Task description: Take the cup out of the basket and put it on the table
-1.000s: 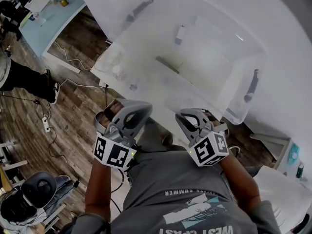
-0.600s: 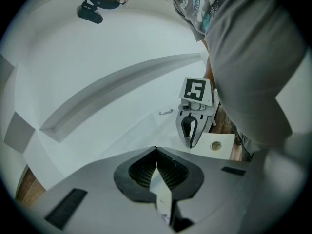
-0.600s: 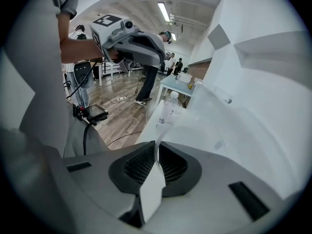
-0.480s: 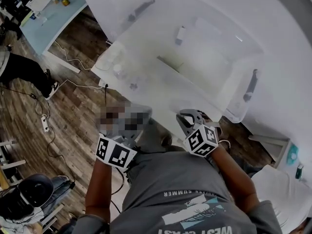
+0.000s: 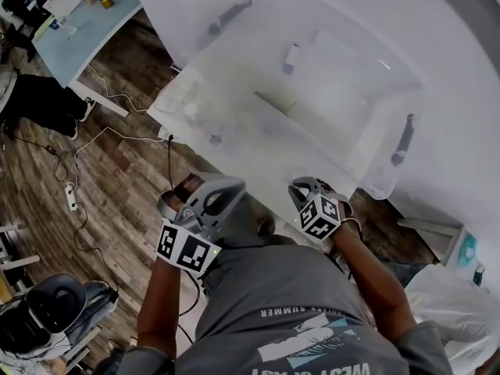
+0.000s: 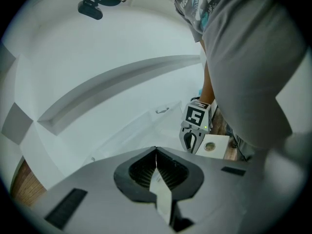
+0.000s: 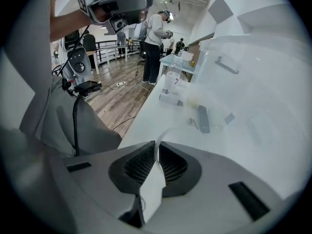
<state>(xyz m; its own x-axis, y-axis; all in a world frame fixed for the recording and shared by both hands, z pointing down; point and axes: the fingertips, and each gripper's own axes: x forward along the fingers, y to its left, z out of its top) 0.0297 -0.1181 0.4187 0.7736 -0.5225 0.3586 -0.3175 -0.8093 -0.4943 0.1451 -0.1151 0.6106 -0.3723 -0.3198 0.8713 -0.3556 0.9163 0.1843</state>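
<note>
Head view: the left gripper (image 5: 219,190) and right gripper (image 5: 305,190) hung side by side just below the near wall of the clear basket (image 5: 297,135).

Left gripper view: its jaws were pressed together, holding nothing.

Right gripper view: its nearly closed jaws pinched the thin clear wall of the cup (image 7: 161,134), on the basket's near side.

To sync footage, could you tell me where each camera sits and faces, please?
Head view: on the head, steeply down onto table and basket; shows shirt, left claw, right claw.
Left gripper view: on left claw, across the table; shows shirt, right claw.
Right gripper view: on right claw, along the table; shows forearm, left claw.
Shared: each claw view catches the other claw.
</note>
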